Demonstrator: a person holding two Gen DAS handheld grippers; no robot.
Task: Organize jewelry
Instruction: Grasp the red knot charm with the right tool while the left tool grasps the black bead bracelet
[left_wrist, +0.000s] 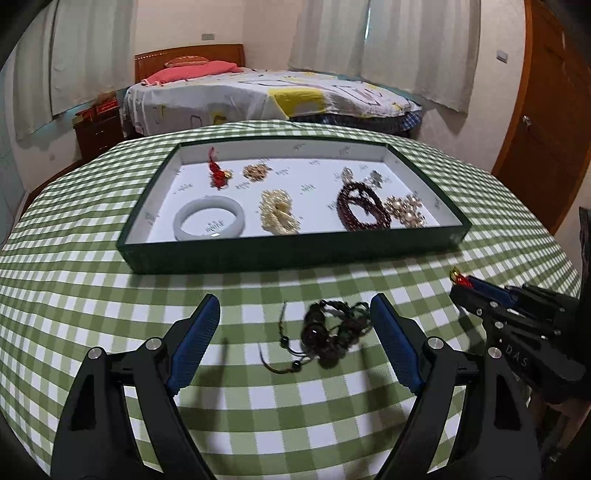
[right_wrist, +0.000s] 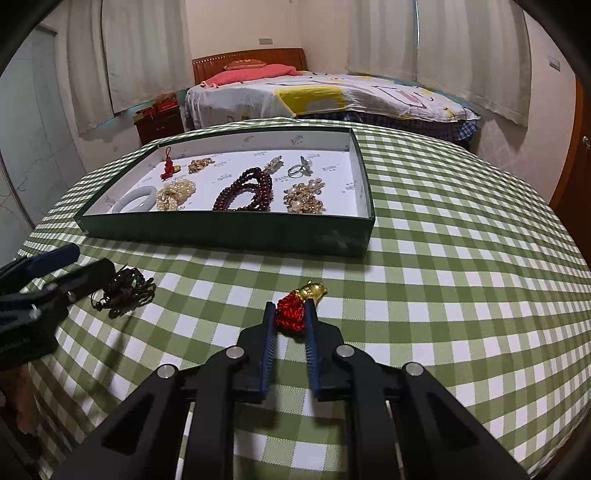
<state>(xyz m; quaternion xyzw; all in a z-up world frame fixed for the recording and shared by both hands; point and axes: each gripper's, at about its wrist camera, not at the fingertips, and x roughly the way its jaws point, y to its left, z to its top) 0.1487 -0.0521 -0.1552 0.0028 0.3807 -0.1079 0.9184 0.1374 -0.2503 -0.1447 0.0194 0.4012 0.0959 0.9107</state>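
Observation:
A dark braided cord bracelet (left_wrist: 330, 332) with dark beads lies on the green checked tablecloth. My left gripper (left_wrist: 294, 306) stands open with one blue finger on each side of it, neither touching. In the right wrist view the same bracelet (right_wrist: 125, 291) lies beside the left gripper (right_wrist: 90, 260). My right gripper (right_wrist: 290, 306) is shut on a red knotted charm (right_wrist: 290, 314) with a gold pendant at its tip, low over the cloth. The left wrist view shows the right gripper (left_wrist: 463, 282) at the right edge.
A dark green tray (left_wrist: 295, 254) with a white floor sits farther back on the table. It holds a white bangle (left_wrist: 208, 221), a pearl cluster (left_wrist: 279, 216), dark red beads (left_wrist: 364, 210), another red knot charm (left_wrist: 218, 173) and several gold pieces. Beyond the table are a bed and curtains.

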